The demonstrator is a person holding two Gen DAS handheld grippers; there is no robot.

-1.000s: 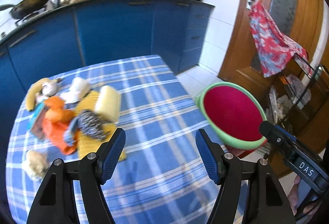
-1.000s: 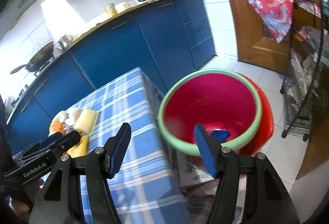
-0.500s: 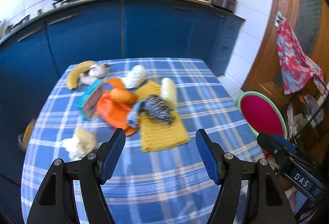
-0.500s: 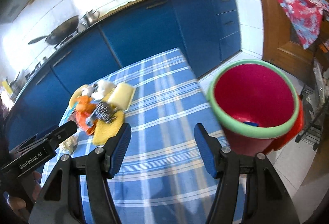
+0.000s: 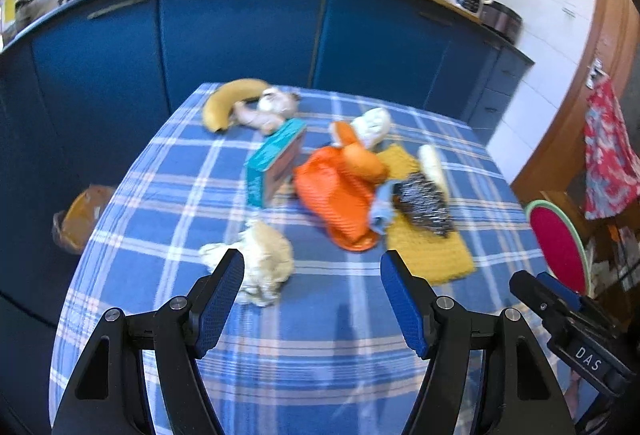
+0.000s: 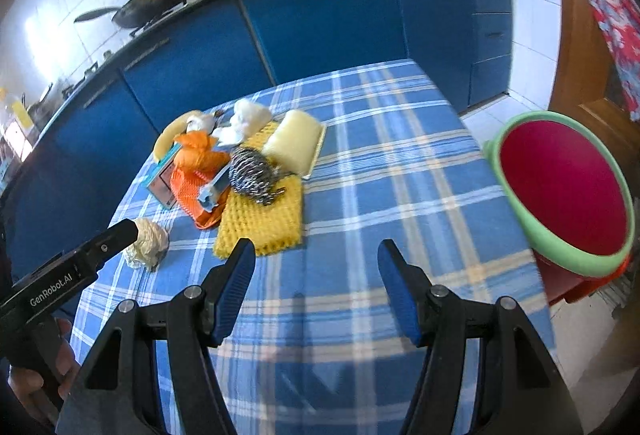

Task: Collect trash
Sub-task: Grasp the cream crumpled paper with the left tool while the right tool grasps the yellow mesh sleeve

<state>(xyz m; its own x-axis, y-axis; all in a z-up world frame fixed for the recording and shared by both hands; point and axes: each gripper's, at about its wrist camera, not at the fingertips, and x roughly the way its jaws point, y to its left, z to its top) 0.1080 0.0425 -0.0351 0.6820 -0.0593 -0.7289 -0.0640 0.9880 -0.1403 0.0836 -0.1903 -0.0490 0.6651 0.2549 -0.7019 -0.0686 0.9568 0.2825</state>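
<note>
Readable: "DAS" on right gripper (image 6: 316, 267) body, "GenRobot.AI" on left gripper (image 5: 312, 275) body. Both w/ jaws spread wide, holding nothing, above blue plaid-clothed desk (image 6: 400, 171). Crumpled beige paper wad (image 5: 262, 261) just ahead of left gripper at 11 o'clock, touching neither finger. Red bin w/ green rim (image 6: 560, 191) off desk edge at 2 o'clock from right gripper.
</note>
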